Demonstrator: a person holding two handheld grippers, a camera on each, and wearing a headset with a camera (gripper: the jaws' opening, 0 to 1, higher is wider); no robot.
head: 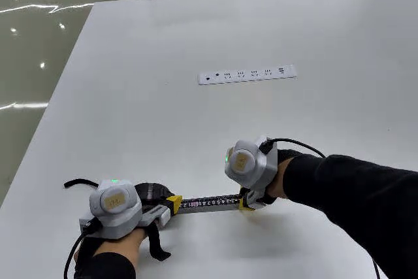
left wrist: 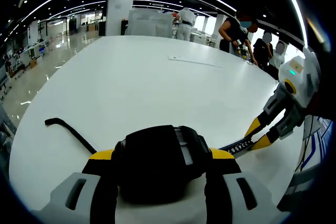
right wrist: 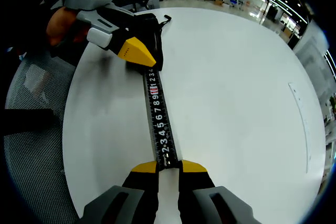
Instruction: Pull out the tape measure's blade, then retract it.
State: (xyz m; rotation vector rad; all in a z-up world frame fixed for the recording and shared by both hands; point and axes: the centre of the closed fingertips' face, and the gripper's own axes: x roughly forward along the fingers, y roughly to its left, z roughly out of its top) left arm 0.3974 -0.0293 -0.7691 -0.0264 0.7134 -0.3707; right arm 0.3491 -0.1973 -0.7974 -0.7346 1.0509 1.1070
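White workbench [head: 163, 44], glossy floor [head: 32, 31] off its left edge, power strip [head: 247, 74] well away on the far side, not involved.

Near left: black wrist strap [head: 80, 182] loose on the bench, trailing left from the tape measure case [head: 151, 191]. Next to it, left gripper [left wrist: 160, 155] clenched across the black case, one yellow-tipped jaw on each side. Looks like an anchor grip: pins the body down against the pull from the right, blade mouth facing right.

Middle: blade [right wrist: 159, 121] out of the case, flat on the bench, straight between the two grippers, printed face up. Flat and straight presumably to avoid a kink and to feed back cleanly into the mouth.

Near right: right gripper [right wrist: 169, 167] closed on the blade's free end, pinching the tip from both sides, in line with the blade. Suits a straight pull and a controlled return rather than a snap-back.

Judging by the length out: short extension only, pull-out underway or near done, retract not yet done.

Writing: blade scale legible in the right gripper view, reads 2 through 9 from the tip, then a red mark at the ten position, then 1, 2, 3 toward the case. No brand legible on the case. Tan stickers [head: 115, 200] on top of both gripper housings, print too small to read. Nothing readable on the power strip.
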